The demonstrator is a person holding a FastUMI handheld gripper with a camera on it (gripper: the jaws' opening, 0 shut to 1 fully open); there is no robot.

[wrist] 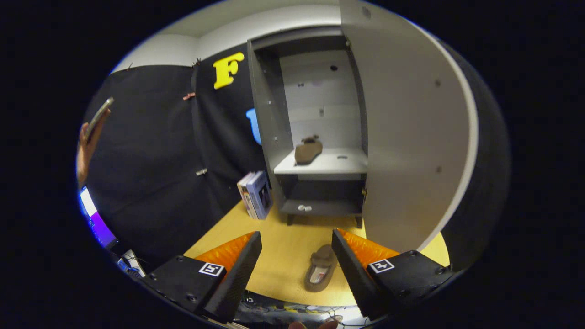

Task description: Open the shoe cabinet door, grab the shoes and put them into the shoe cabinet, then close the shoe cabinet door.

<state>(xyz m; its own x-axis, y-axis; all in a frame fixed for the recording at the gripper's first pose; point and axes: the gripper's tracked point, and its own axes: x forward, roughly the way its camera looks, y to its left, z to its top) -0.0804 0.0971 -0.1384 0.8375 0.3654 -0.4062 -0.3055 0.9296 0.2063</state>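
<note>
The grey shoe cabinet (269,137) stands ahead of me with its door (402,137) swung wide open to the right. One brown shoe (308,151) lies on the cabinet's middle shelf (340,164). A second brown shoe (321,267) lies on the yellow floor mat (283,242), between my fingers and close to the right one. My gripper (297,246) is open and holds nothing; it hovers above the mat, short of the cabinet.
A small box (256,194) leans by the cabinet's left foot. A person's hand holding a phone (93,125) is at the far left, with a lit screen (96,219) below it. The open door blocks the right side.
</note>
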